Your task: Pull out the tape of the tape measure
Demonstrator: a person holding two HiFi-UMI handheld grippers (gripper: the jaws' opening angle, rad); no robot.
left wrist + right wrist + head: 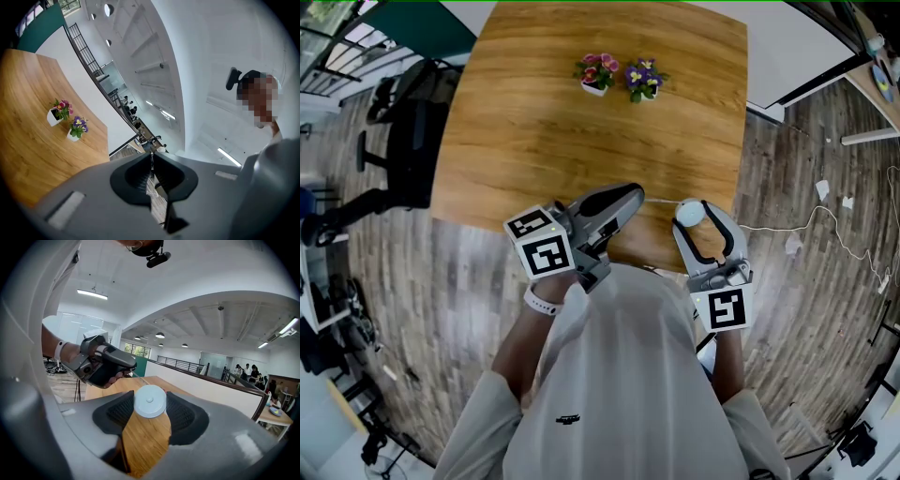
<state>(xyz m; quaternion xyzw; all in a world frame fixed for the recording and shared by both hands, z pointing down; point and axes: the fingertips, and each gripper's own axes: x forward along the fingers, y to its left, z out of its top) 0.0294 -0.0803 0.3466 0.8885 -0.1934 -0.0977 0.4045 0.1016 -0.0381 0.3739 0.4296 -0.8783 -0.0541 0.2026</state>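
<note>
The left gripper (636,195) has its jaws pressed together. At their very tip there's a thin pale sliver that I take to be the end of the tape (659,200). It looks like it is pinching the tape rather than closed on nothing, though the strip is too fine for me to be sure of the hold.

The right gripper (701,223) has a jaw on either side of the round white tape measure (150,401) and is clamped on its rim, holding it over the near edge of the wooden table (581,141). I can't tell whether the case rests on the wood or hangs just above it. From the left gripper the case sits at about 3 o'clock, close by, with a short thin line of tape running between the two.

By my reckoning the catch is made and the pull has only just begun. Very little tape is out, and the hands have yet to part for most of the draw.

Farther off at 12 o'clock, a pink-flowered pot (598,73) and a purple-flowered pot (644,79) stand side by side, well apart from the work.
</note>
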